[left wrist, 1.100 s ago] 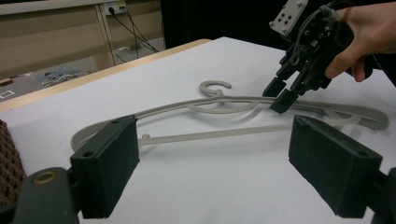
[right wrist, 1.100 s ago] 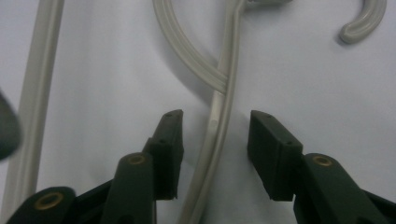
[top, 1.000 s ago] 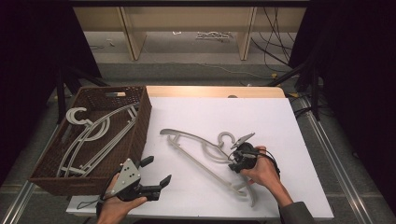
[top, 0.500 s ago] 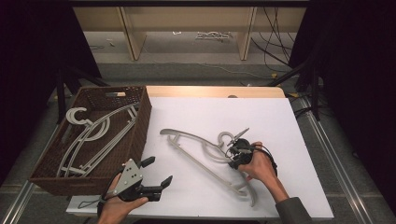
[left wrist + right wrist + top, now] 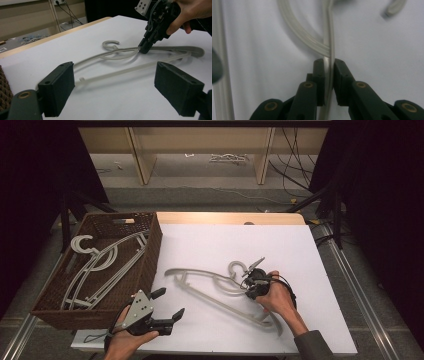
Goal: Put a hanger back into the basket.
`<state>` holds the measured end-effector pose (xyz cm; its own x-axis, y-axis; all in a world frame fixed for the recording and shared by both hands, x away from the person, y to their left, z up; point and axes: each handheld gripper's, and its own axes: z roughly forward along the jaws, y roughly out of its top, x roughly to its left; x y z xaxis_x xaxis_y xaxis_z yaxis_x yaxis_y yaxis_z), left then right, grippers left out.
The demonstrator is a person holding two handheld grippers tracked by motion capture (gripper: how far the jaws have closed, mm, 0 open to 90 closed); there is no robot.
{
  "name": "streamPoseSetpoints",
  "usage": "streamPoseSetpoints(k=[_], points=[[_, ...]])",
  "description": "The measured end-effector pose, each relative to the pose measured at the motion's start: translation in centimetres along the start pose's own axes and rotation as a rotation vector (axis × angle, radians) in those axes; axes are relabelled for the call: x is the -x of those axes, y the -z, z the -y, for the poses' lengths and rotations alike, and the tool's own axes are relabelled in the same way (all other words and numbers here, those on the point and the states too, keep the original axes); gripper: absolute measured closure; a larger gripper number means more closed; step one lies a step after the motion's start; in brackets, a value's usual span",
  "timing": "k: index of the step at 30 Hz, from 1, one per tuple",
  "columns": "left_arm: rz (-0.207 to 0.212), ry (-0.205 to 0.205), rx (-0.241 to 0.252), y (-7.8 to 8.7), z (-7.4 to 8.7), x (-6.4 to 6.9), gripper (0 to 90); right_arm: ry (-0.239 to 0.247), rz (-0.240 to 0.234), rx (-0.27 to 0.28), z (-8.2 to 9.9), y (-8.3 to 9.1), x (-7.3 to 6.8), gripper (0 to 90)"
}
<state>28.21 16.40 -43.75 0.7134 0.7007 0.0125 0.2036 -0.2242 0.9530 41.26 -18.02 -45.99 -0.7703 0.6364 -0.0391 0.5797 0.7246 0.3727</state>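
Observation:
A grey plastic hanger (image 5: 197, 271) lies flat on the white table top (image 5: 215, 240), its hook pointing to the far side. My right gripper (image 5: 248, 289) points down onto the hanger's upper arm just below the hook. Its jaws have just been closing and now pinch that thin arm (image 5: 328, 37) between the pads, as the right gripper view (image 5: 329, 65) shows. My left gripper (image 5: 169, 302) is held near the table's front edge beside the basket, open with nothing between its jaws (image 5: 117, 87). From there the hanger (image 5: 120, 72) and the right gripper (image 5: 144, 50) lie straight ahead.
A brown wicker basket (image 5: 151, 251) stands at the table's left with several grey hangers (image 5: 95, 265) inside. A wooden strip (image 5: 230, 218) borders the far edge. Beyond it are shelf legs and cables on the floor. Metal rails run along both sides.
The right gripper's jaws have closed onto the hanger's arm, and that hand has shifted slightly left. The left gripper has stayed where it was.

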Motion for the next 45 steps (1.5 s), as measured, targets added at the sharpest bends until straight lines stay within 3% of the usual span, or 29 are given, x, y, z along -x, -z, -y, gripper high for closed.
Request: streamPoseSetpoints(k=[3, 8, 12, 17, 24, 30, 35, 40, 45], points=[[0.001, -0.001, 0.005, 0.0, 0.0, 0.0, 16.4, 0.055, 0.012, -0.011, 0.0, 0.2, -0.4, 81.8], [-0.001, -0.001, 0.001, 0.0, -0.1, 0.0, 16.4, 0.114, 0.035, 0.028, -0.2, 1.4, -0.6, 81.9], [-0.022, -0.01, -0.006, -0.1, -0.3, -0.1, 17.3, 0.224, 0.086, 0.048, 0.1, 2.7, -1.4, 81.9], [-0.025, -0.006, -0.013, -0.7, -0.7, -0.1, 17.9, 0.27, 0.111, 0.085, 0.4, 4.0, -2.3, 81.9], [-0.012, -0.069, -0.053, -1.8, -1.4, 0.6, 19.4, 0.307, 0.106, 0.107, 0.2, 4.7, -3.0, 82.0], [-0.015, -0.055, -0.083, -3.0, -2.0, 0.7, 21.5, 0.32, 0.106, 0.119, 0.2, 5.4, -3.3, 82.0], [0.033, -0.075, -0.129, -5.0, -3.1, 0.8, 21.3, 0.333, 0.116, 0.139, 0.4, 6.3, -3.4, 82.0], [0.044, -0.08, -0.157, -6.7, -4.4, 0.8, 21.4, 0.352, 0.124, 0.161, 0.7, 7.3, -3.7, 82.0], [0.007, -0.078, -0.145, -7.8, -5.6, 0.8, 24.1, 0.365, 0.133, 0.198, 0.9, 8.2, -3.9, 82.1]])
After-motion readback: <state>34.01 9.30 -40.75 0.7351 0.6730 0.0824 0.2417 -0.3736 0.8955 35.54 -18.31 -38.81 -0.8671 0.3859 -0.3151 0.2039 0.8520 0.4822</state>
